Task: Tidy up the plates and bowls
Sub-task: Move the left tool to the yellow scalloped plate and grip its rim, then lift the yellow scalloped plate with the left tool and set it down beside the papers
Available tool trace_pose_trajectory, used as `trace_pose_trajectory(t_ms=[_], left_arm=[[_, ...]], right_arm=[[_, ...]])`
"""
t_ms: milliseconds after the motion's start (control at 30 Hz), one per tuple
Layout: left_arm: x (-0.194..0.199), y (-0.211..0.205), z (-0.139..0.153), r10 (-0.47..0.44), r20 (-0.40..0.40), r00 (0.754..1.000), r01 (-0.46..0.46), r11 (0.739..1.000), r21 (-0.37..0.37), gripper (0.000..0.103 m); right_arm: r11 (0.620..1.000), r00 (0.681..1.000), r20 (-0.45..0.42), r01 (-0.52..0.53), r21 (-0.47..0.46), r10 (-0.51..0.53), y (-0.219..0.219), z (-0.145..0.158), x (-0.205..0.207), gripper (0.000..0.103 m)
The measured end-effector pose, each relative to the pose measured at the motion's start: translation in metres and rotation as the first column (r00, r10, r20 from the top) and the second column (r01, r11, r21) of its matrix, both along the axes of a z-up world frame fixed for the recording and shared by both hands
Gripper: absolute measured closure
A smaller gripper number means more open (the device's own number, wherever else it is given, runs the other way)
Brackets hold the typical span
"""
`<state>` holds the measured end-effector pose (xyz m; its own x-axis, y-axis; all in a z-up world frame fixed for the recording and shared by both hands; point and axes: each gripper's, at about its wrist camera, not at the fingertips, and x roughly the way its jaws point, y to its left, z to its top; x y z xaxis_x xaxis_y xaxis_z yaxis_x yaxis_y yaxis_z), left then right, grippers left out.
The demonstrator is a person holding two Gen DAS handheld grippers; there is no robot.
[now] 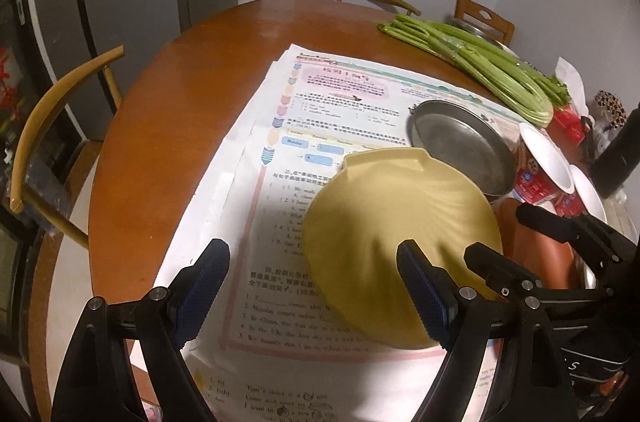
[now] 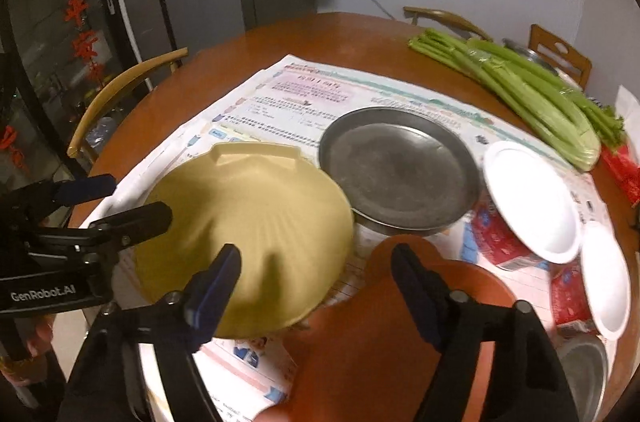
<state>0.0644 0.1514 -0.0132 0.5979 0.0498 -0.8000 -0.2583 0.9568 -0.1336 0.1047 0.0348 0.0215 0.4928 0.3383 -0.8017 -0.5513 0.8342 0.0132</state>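
Plates and bowls lie spread over the printed worksheets (image 2: pixel 280 94) on the round wooden table (image 2: pixel 224 54), none stacked as far as the views show, so the sorting looks barely begun. At near left sits the yellow shell-shaped plate (image 2: pixel 248 214), with the left gripper (image 1: pixel 316 286) hanging open beside and partly over its near edge. Right of it lies the metal plate (image 2: pixel 400 166), rims just touching or overlapping. The right gripper (image 2: pixel 316 274) hangs open, its jaws empty, over the yellow plate's rim and an orange plate (image 2: pixel 380 322). Far right, two white bowls (image 2: pixel 532 198) rest tilted, near the celery (image 2: pixel 520 90).
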Motion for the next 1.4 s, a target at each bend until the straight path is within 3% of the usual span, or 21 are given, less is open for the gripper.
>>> trace_pose_trajectory(t_ms=[200,267,467,667,967,1200,1400], left_arm=[[0.003,-0.001,-0.004,-0.005,-0.014,1.000,0.005,1.000,-0.009,0.031],[0.005,0.000,-0.008,-0.004,-0.024,1.000,0.003,1.000,-0.028,0.048],[0.012,0.001,-0.020,-0.019,-0.043,0.999,0.015,0.996,-0.089,0.069],[0.011,0.005,-0.019,-0.003,-0.028,1.000,0.000,0.995,-0.104,0.069],[0.007,0.023,0.006,0.037,0.037,0.999,-0.033,0.995,-0.089,0.069],[0.025,0.036,0.017,0.061,0.053,0.997,-0.059,0.998,-0.039,0.069],[0.053,0.050,0.005,0.064,0.028,0.998,-0.063,0.998,-0.029,0.069]], right_arm=[[1.000,1.000,0.001,-0.012,-0.022,0.012,0.009,-0.006,0.008,0.037],[1.000,1.000,-0.005,-0.022,-0.015,0.022,0.010,-0.006,0.009,0.038],[0.998,0.998,-0.016,-0.059,-0.026,0.059,0.018,-0.010,0.008,0.039],[0.997,0.997,-0.018,-0.074,-0.022,0.073,0.020,-0.008,0.001,0.039],[0.994,0.995,0.005,-0.103,0.028,0.102,0.026,0.011,-0.019,0.039],[0.993,0.994,0.012,-0.107,0.053,0.106,0.040,0.019,-0.017,0.039],[0.995,0.995,0.011,-0.095,0.041,0.094,0.054,0.013,-0.012,0.039]])
